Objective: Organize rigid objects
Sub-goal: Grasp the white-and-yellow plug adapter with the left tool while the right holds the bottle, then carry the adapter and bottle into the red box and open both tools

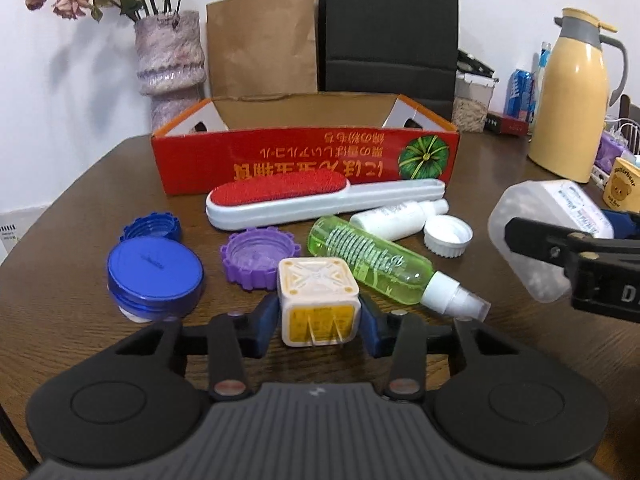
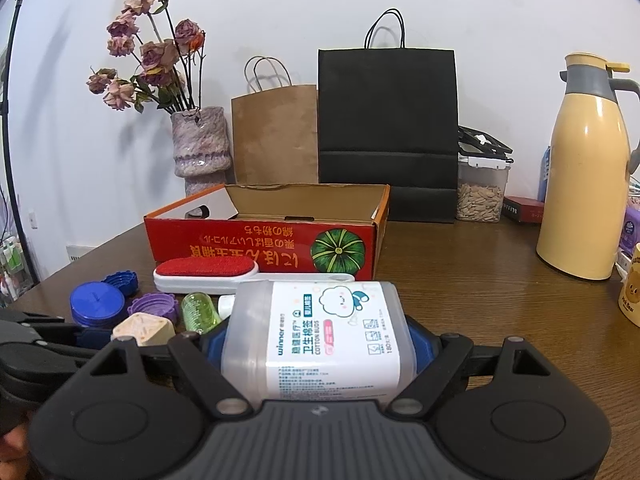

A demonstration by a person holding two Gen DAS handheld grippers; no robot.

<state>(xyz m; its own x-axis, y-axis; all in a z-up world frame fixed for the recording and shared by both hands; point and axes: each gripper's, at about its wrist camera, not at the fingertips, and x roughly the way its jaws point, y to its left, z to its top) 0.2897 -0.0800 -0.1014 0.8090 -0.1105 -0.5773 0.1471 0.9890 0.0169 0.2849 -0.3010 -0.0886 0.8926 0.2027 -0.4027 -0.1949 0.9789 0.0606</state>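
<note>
My left gripper [image 1: 320, 314] is shut on a cream square plug charger [image 1: 318, 292], prongs toward the camera, low over the brown table [image 1: 80, 240]. My right gripper [image 2: 316, 340] is shut on a clear cotton-bud box [image 2: 320, 332], held above the table; that box [image 1: 548, 208] shows at the right of the left wrist view. On the table lie a red lint brush [image 1: 320, 200], a green spray bottle [image 1: 376, 264], a small white bottle [image 1: 396, 216], a white cap [image 1: 448, 234], a purple cap [image 1: 260, 256], a blue jar [image 1: 156, 276] and a blue cap [image 1: 152, 228]. Behind them stands an open red cardboard box [image 1: 304, 160].
A vase of dried flowers [image 1: 170, 60], a brown paper bag [image 1: 260, 44] and a black bag [image 1: 388, 32] line the wall. At the right stand a yellow thermos [image 1: 576, 100], a seed container [image 2: 480, 192] and a bear cup [image 1: 622, 184].
</note>
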